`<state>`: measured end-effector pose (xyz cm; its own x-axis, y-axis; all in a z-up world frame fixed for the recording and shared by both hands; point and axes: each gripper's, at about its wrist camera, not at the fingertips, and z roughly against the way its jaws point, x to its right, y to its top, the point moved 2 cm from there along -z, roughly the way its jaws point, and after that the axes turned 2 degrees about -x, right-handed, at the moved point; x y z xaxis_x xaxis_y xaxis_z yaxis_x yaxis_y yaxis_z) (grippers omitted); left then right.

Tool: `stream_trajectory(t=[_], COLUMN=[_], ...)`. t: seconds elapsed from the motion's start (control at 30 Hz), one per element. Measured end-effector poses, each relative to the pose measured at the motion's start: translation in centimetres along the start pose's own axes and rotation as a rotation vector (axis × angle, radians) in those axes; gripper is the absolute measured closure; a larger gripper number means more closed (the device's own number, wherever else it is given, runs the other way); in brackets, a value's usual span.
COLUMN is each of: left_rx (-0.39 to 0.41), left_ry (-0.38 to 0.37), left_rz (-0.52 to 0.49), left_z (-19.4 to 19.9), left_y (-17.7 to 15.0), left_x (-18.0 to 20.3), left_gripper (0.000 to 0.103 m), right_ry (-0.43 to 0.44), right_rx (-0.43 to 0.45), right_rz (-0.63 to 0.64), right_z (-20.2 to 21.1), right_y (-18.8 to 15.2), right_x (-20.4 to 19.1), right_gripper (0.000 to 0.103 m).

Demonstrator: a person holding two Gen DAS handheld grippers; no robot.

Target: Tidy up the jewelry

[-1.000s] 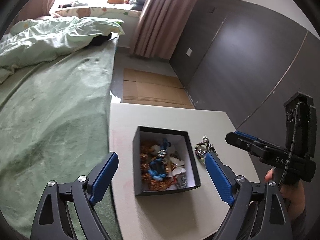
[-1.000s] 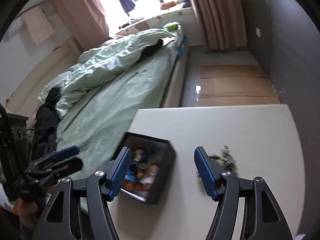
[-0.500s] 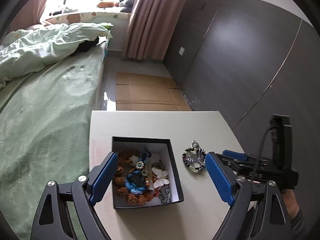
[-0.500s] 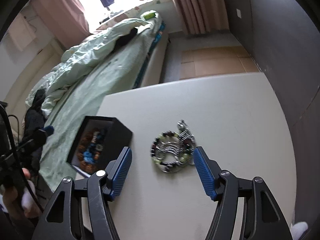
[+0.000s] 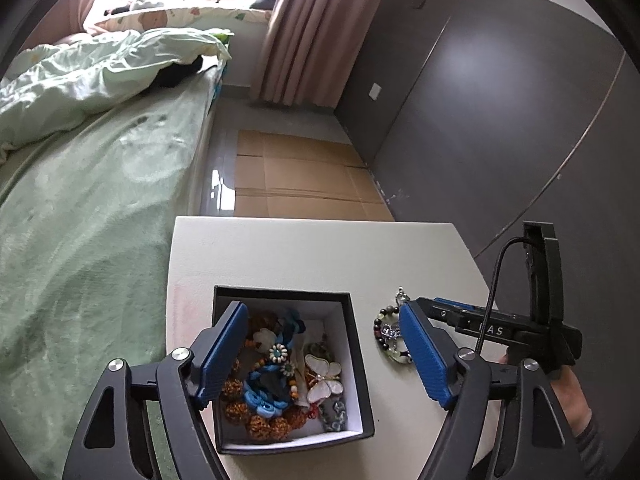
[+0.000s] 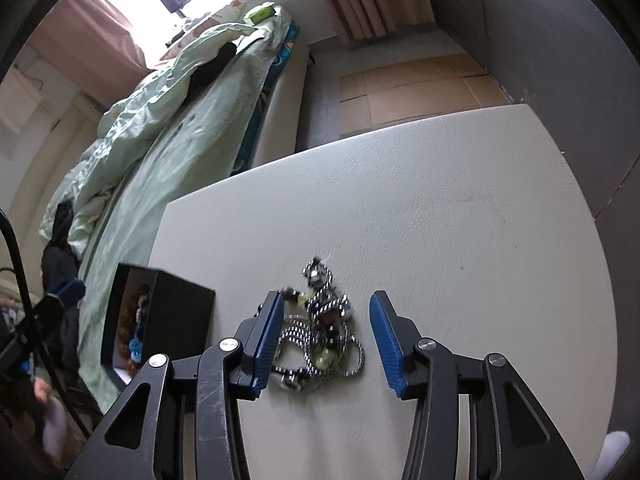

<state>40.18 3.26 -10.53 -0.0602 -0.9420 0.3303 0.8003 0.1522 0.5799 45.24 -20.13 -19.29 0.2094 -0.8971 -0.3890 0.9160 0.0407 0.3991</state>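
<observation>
A black box (image 5: pixel 359 364) with a white lining holds beads, a blue cord and a butterfly piece, and stands on the white table (image 5: pixel 304 252). My left gripper (image 5: pixel 322 354) hovers over it with its jaws closing; the pads do not press on it. Right of the box lies a tangle of bead bracelet and silver chain (image 6: pixel 322 330), also seen in the left wrist view (image 5: pixel 386 332). My right gripper (image 6: pixel 326 340) straddles this tangle low over the table. Its jaws are closing and the pads are still apart from the tangle. The box (image 6: pixel 180 316) stands to its left.
A bed with green sheets (image 5: pixel 80 220) runs along the table's left side. Flattened cardboard (image 5: pixel 296 176) lies on the floor beyond the table. Dark wall panels (image 5: pixel 500 120) rise on the right. A person's hand (image 5: pixel 572 396) holds the right gripper's handle.
The right gripper came down from above the box and table onto the tangle, and its jaws narrowed around it. The left gripper moved in over the box and its jaws narrowed slightly.
</observation>
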Motion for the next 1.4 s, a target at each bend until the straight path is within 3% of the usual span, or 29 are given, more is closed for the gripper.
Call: stream_trajectory(t=[0.2,0.3,0.4,0.43,0.9,1.2,1.37,1.4], left_rx=[-0.005,-0.01,-0.014,-0.015,-0.029,-0.068,-0.095,-0.096], left_ry=[0.001,0.0,0.0,-0.001,-0.03,-0.05,-0.039,-0.031], left_rz=[0.009,0.01,0.005,0.003,-0.067,-0.157,-0.156,-0.151], left_z=[-0.6,-0.7,-0.7,-0.7,-1.1,-3.0,-4.3,-4.4], left_y=[0.3,0.3,0.3,0.4,1.0,1.0,0.7,0.6], left_x=[-0.3,-0.2,0.0,0.1,3.9,7.7,8.3,8.2], left_gripper=[0.025,0.025,0.025,0.025,0.025,0.025,0.032,0.033], right_ry=[-0.013,-0.035,-0.047,-0.049,0.033,0.069,0.025,0.028], right_rx=[-0.047,-0.067,-0.076,-0.075,0.045,0.175,0.139,0.112], right_rz=[0.023,0.042,0.061,0.073,0.058,0.047,0.022,0.002], right_z=[-1.5,-2.0,-1.9,-1.8,3.8,10.2,9.6,8.8], right_y=[0.4,0.7,0.9,1.0,0.2,-0.2,-0.1,-0.1], right_x=[-0.5,-0.8,-0.8,-0.9,-0.4,0.3,1.5,2.0], right_gripper=[0.059,0.079,0.082,0.1,0.1,0.102,0.101,0.094])
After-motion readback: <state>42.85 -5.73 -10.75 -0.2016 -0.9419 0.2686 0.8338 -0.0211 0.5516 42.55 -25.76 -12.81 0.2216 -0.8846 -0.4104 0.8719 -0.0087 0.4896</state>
